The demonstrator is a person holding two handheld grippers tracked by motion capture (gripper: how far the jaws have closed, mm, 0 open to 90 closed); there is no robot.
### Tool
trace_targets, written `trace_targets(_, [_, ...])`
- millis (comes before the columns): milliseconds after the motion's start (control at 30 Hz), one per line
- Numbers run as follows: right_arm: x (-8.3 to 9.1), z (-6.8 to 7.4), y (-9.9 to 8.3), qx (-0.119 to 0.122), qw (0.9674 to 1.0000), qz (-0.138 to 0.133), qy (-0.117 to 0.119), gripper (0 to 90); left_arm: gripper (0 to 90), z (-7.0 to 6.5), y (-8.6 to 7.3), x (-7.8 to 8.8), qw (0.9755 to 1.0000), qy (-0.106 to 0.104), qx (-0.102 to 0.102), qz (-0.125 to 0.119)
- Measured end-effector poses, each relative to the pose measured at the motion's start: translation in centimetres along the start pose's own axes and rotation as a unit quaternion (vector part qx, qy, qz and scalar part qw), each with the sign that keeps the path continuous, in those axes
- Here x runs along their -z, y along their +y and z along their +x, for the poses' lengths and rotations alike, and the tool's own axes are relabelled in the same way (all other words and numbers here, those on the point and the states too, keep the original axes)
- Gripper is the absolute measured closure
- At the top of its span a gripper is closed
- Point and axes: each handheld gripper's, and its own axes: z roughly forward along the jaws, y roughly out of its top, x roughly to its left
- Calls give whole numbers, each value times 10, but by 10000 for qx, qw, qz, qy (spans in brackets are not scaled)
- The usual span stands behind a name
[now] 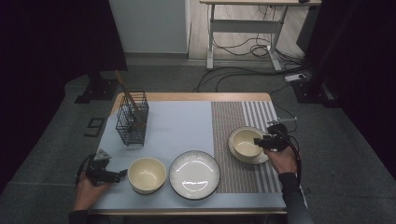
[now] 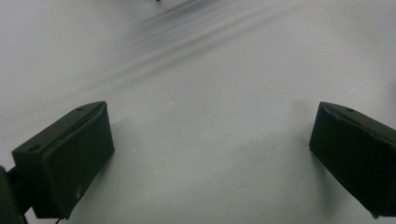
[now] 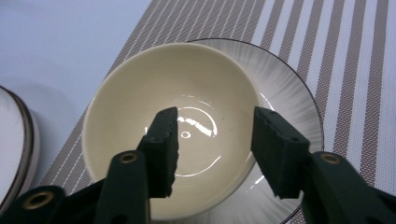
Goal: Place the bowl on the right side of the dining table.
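Note:
A cream bowl (image 1: 245, 142) sits on a white dark-rimmed plate (image 1: 255, 160) on the striped placemat (image 1: 233, 116) at the right. My right gripper (image 1: 258, 141) hovers over the bowl's right rim. In the right gripper view the bowl (image 3: 140, 93) lies under the gripper (image 3: 215, 144), whose jaws stand apart with nothing between them, and the plate (image 3: 289, 93) shows around the bowl. My left gripper (image 1: 122, 173) rests at the front left beside a second cream bowl (image 1: 147, 174). In the left gripper view this gripper (image 2: 210, 154) is wide open over the pale mat (image 2: 210, 70).
A second white plate (image 1: 194, 174) lies at the front centre, its edge (image 3: 11, 140) visible in the right gripper view. A black wire basket (image 1: 132, 122) holding chopsticks (image 1: 125, 88) stands at the back left. Beyond the table are a desk frame and floor cables.

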Motion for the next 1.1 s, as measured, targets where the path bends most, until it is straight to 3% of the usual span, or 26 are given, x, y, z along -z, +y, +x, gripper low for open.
trace_targets(100, [5, 8, 0, 50, 9999, 32, 92, 412, 0, 0, 0, 0, 10000, 0, -1, 0])
trace_targets(233, [8, 15, -1, 144, 9999, -31, 72, 369, 0, 0, 0, 0, 10000, 1, -2, 0])
trace_targets(567, [14, 42, -7, 626, 9971, -253, 360, 372, 0, 0, 0, 0, 10000, 1, -4, 0])
trace_targets(700, [18, 50, -15, 687, 9962, -314, 440, 335, 0, 0, 0, 0, 10000, 0, -4, 0])
trace_targets(833, [20, 53, -21, 705, 9958, -391, 430, 305, 0, 0, 0, 0, 10000, 1, -3, -1])
trace_targets(1100, [22, 60, -44, 1032, 9927, -590, 202, 217, 0, 0, 0, 0, 10000, 2, -7, 7])
